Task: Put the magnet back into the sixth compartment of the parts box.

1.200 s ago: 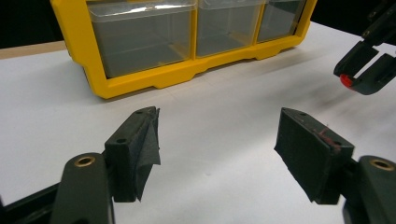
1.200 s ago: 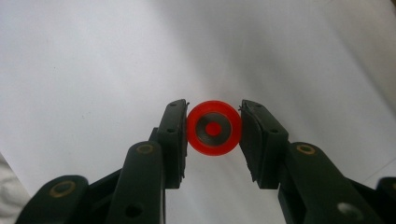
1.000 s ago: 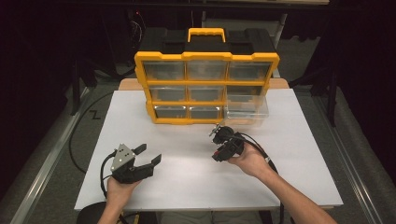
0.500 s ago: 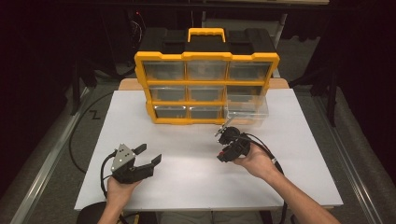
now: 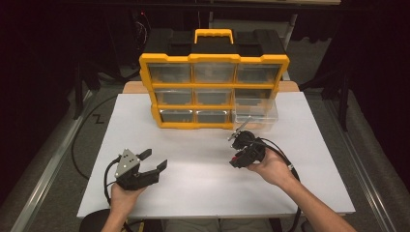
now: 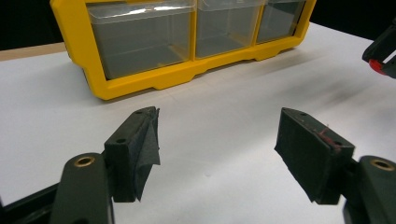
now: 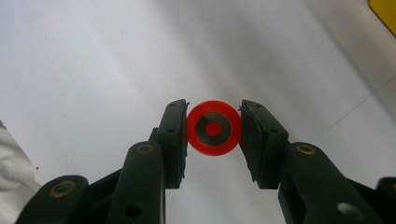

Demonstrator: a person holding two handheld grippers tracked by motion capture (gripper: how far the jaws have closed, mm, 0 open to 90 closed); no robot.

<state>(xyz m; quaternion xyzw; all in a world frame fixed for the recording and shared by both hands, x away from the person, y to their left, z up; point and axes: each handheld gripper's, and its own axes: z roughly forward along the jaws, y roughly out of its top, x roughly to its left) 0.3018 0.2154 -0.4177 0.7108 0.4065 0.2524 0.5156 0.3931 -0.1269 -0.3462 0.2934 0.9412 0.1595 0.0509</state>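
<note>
Yellow organiser cabinet (image 5: 213, 92) w/ clear drawers stands at far side of white table (image 5: 203, 188); bottom-right clear drawer (image 5: 255, 115) pulled out; black carry handle area on top

Drawer cabinet (image 5: 213, 82) at table's (image 5: 203, 193) far edge, pulled-out drawer (image 5: 255, 116) at its lower right

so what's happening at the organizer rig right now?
A person holds a gripper in each hand over the white table. The right gripper has its fingers closed on a small red ring-shaped part, held above the table just in front of the yellow drawer organizer. One clear drawer at the organizer's lower right is pulled out. The left gripper is open and holds nothing, near the front left of the table.
</note>
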